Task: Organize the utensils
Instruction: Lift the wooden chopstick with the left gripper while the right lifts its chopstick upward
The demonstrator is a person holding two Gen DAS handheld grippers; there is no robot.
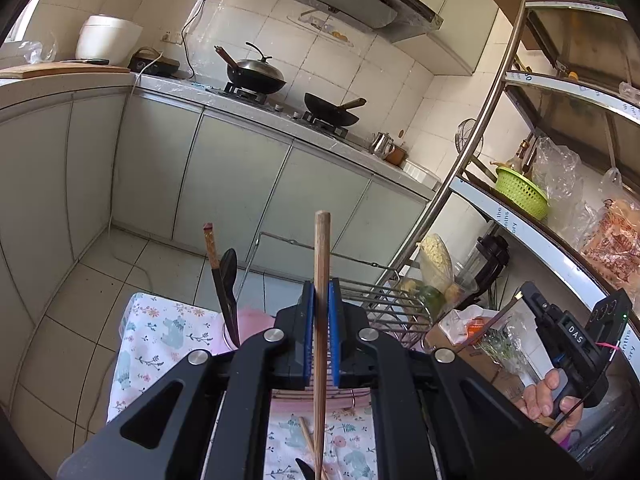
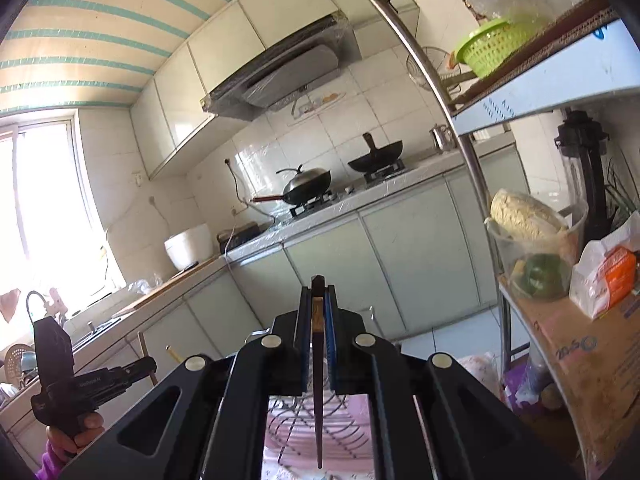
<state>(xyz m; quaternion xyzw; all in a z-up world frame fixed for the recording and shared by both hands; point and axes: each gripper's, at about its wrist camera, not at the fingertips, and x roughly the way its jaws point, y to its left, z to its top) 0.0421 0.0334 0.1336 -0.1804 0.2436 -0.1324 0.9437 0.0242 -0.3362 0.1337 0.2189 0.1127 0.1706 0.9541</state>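
Observation:
My left gripper (image 1: 321, 294) is shut on a light wooden chopstick (image 1: 321, 264) that stands upright, its top above the fingers and its lower end reaching down toward the floral cloth (image 1: 160, 344). A holder at the left of it carries a dark chopstick (image 1: 214, 256) and a black spoon (image 1: 229, 268). Another chopstick (image 1: 308, 440) lies on the cloth below. My right gripper (image 2: 318, 300) is shut on a dark chopstick (image 2: 318, 392) held upright above a wire dish rack (image 2: 296, 420). The right gripper also shows in the left wrist view (image 1: 568, 332), and the left one in the right wrist view (image 2: 80, 380).
A wire dish rack (image 1: 384, 300) stands behind the left gripper. A metal shelf (image 1: 520, 208) at the right holds a green basket (image 1: 520, 190), bags and a cardboard box (image 2: 584, 360). The kitchen counter with two woks (image 1: 256, 76) runs across the back.

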